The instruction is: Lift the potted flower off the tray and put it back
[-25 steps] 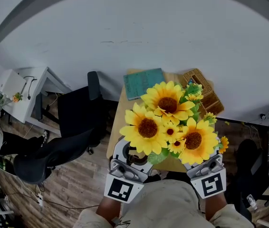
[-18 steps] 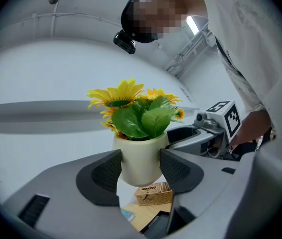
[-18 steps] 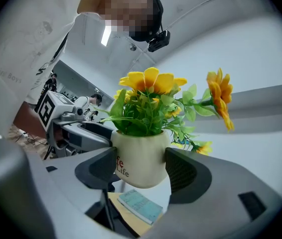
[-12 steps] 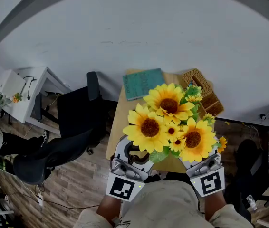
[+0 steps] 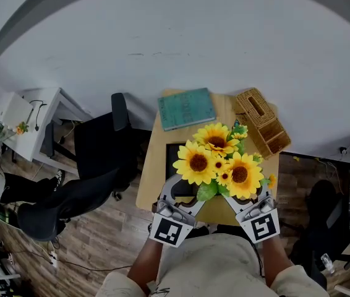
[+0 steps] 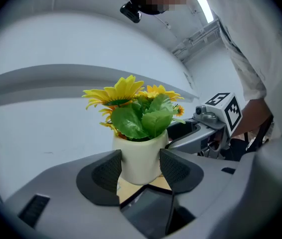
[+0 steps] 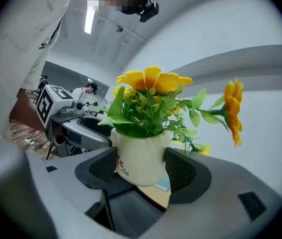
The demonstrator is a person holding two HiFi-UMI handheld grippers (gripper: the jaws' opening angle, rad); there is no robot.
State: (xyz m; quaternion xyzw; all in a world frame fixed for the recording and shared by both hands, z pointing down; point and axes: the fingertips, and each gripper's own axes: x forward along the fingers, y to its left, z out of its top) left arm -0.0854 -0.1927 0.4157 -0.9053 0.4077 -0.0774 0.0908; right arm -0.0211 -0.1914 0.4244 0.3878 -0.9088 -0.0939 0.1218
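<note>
The potted flower is a bunch of yellow sunflowers (image 5: 218,159) in a cream pot (image 6: 140,156). It hangs just over the black tray (image 5: 174,155) on the small wooden table (image 5: 152,166); its base shows free of the surface in the right gripper view. My left gripper (image 5: 180,193) is shut on the pot's left side, with the pads (image 6: 108,172) pressed against it. My right gripper (image 5: 244,198) is shut on the opposite side of the pot (image 7: 140,158). From the head view the blooms hide the pot itself.
A teal book (image 5: 186,108) lies at the table's far side and a wicker box (image 5: 263,122) at its far right corner. A black office chair (image 5: 94,166) stands left of the table, with a white desk (image 5: 33,119) beyond it.
Both grippers have carried the pot down and away from the head camera toward the tray; the flowers look smaller now. The grips have not changed.
</note>
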